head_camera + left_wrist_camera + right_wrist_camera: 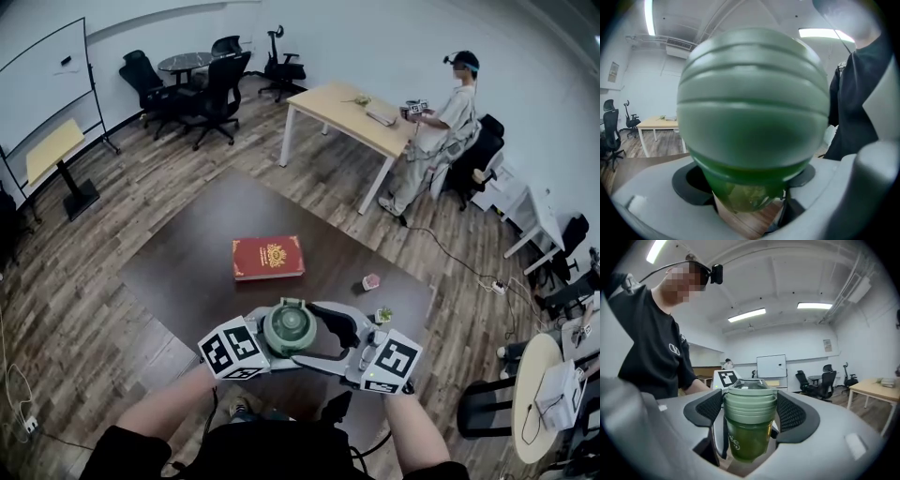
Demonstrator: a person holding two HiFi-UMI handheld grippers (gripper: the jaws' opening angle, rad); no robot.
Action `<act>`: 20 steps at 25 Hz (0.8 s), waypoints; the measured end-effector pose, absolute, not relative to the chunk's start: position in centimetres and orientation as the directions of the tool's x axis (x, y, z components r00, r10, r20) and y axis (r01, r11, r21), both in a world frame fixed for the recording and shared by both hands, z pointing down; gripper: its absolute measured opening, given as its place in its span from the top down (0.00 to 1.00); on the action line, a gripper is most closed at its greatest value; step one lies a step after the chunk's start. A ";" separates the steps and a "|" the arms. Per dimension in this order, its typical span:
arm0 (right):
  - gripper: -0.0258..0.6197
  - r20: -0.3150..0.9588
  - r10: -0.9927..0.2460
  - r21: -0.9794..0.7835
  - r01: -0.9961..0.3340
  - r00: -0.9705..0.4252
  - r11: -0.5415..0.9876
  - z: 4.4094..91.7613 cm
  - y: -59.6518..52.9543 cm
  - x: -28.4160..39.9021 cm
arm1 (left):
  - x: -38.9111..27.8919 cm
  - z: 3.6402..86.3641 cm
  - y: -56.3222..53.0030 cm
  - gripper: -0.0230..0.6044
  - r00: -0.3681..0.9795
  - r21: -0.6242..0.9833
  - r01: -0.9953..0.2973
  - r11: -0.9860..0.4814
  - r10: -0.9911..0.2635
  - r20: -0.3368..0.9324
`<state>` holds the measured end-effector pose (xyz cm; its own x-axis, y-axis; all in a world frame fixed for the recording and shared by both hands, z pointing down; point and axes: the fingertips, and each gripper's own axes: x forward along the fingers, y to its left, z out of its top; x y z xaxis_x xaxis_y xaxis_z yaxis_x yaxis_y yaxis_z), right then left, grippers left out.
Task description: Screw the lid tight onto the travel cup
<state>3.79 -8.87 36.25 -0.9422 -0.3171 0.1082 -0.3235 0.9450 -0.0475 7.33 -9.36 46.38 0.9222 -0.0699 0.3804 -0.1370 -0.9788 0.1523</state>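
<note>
**Head view:** pale green ribbed round lid [289, 326] is held in the air above the dark brown table [187, 272], close to the person's body. It sits between the left gripper [265, 339] and the right gripper [330, 336]. A red hardback book [268, 257] lies well apart on the table.

**Left gripper view:** jaws are part-closed on the translucent green plastic travel cup [750, 187], gripping just under the lid, which fills the view.

**Right gripper view:** jaws are part-closed, with the textured pads pressed on both sides of the lid. The lid looks level on the cup.

**Judgement:** this is the tightening turn. Fix the cup with the left gripper and rotate the right one about the cup's own axis, without tilting. Re-grip rather than over-twisting. If the lid cocks, back off, since it may be cross-threaded.
</note>
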 end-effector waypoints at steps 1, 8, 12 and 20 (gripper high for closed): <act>0.37 0.082 -0.389 -0.044 -0.393 -0.918 0.918 36.1 -9.1 3.7 | 7.2 46.3 -9.7 0.31 0.922 0.155 -0.151 -0.976 -0.082 0.378; 0.38 0.067 -0.859 0.009 -0.861 -0.507 0.509 36.9 -9.3 3.2 | 7.3 47.0 -10.7 0.31 0.910 0.148 -0.198 -0.969 -0.125 0.395; 0.37 0.061 -0.865 -0.006 -0.867 -0.498 0.498 37.2 -9.4 3.4 | 7.6 47.4 -10.7 0.31 0.913 0.166 -0.188 -0.968 -0.110 0.394; 0.36 0.091 -0.408 0.024 -0.407 -0.909 0.913 35.7 -9.4 6.3 | 7.6 46.5 -10.4 0.31 0.920 0.173 -0.146 -0.974 -0.070 0.384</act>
